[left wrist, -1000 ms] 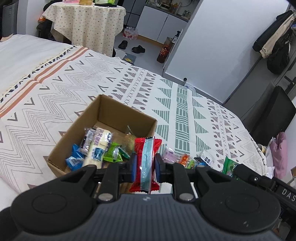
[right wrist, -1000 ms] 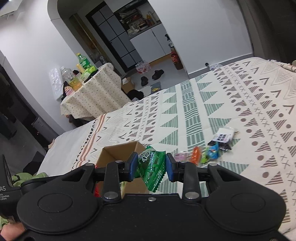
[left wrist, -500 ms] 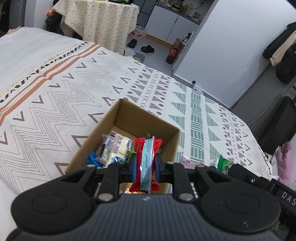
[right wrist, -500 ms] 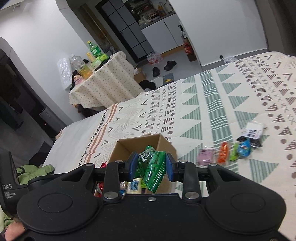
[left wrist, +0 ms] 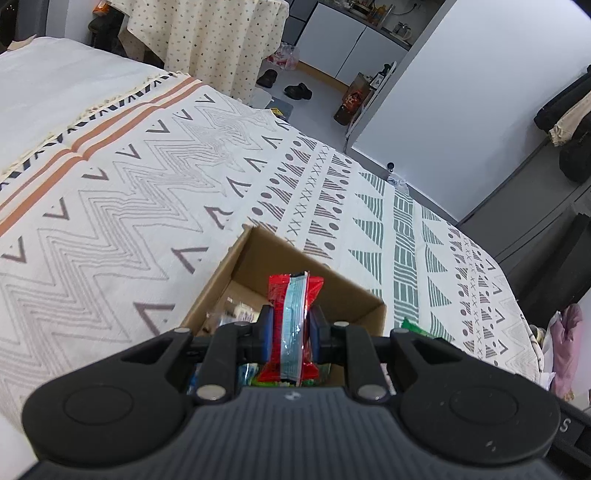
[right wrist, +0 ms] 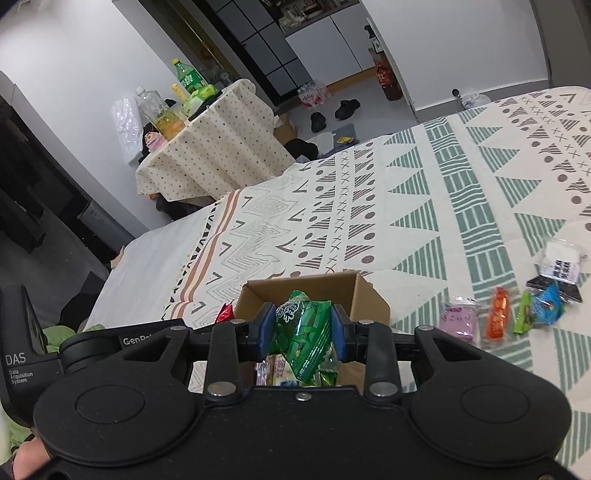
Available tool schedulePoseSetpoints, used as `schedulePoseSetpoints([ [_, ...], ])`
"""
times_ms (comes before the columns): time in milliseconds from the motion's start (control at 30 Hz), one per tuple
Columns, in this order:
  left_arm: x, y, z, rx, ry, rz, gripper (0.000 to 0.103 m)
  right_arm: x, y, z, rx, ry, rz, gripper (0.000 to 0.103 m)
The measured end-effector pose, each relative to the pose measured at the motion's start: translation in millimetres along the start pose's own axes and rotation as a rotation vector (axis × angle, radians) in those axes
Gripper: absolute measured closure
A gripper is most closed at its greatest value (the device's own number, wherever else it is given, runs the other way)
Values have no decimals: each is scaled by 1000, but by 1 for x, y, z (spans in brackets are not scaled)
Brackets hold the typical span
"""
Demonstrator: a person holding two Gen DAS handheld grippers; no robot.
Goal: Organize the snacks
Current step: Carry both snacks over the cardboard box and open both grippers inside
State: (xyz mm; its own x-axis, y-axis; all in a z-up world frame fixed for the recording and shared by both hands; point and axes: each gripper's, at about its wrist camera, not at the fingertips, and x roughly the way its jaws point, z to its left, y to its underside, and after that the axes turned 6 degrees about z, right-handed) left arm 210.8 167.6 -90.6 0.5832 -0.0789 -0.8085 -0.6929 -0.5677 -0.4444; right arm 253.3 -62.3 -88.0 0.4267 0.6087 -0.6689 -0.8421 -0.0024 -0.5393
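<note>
Seen through the left wrist camera: one left gripper (left wrist: 290, 330), its two blue-padded fingers (left wrist: 265, 328) clamped on one red packet (left wrist: 293, 325) with a pale blue stripe, held upright over one open cardboard box (left wrist: 255, 258). Inside the box, a few wrapped snacks, mostly hidden behind the gripper body and too covered to count. Under the box, one patterned blanket (left wrist: 147, 192) spread over the bed. Just right of the box, a sliver of one green packet (left wrist: 415, 326). Far off, one table under a dotted cloth (left wrist: 207, 33), two dark shoes (left wrist: 284, 83) on the floor, and coats (left wrist: 565, 118) hanging at the far right.

Seen through the right wrist camera: at the left edge, part of the other gripper's body, with a corner of the red packet (right wrist: 224, 314) beside the box (right wrist: 369, 295). At centre, one right gripper (right wrist: 302, 334), fingers (right wrist: 266, 330) pinched tight on one green packet (right wrist: 303, 332), held above the near half of the box. Beneath it, several pale and green wrappers lying in the box, count unclear. Right of the box, loose on the blanket (right wrist: 406, 206), six snacks in a rough row: one purple (right wrist: 461, 319), one orange (right wrist: 498, 314), one thin green (right wrist: 521, 313), one blue (right wrist: 547, 308), one dark packet (right wrist: 543, 284) partly under the blue, and one white packet with dark print (right wrist: 561, 262) farthest right. Far left, the dotted table (right wrist: 214, 147) with bottles (right wrist: 173, 96), at least three.
</note>
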Motion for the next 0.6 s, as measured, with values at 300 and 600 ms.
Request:
schedulePoseSetpoints([
  [300,22,-19,15,-54,-24,26,80,34,-14,8,10,0,33,71],
  [600,14,-17,29,-66,-115,28,39,35,-13,6,51,-24,34,46],
])
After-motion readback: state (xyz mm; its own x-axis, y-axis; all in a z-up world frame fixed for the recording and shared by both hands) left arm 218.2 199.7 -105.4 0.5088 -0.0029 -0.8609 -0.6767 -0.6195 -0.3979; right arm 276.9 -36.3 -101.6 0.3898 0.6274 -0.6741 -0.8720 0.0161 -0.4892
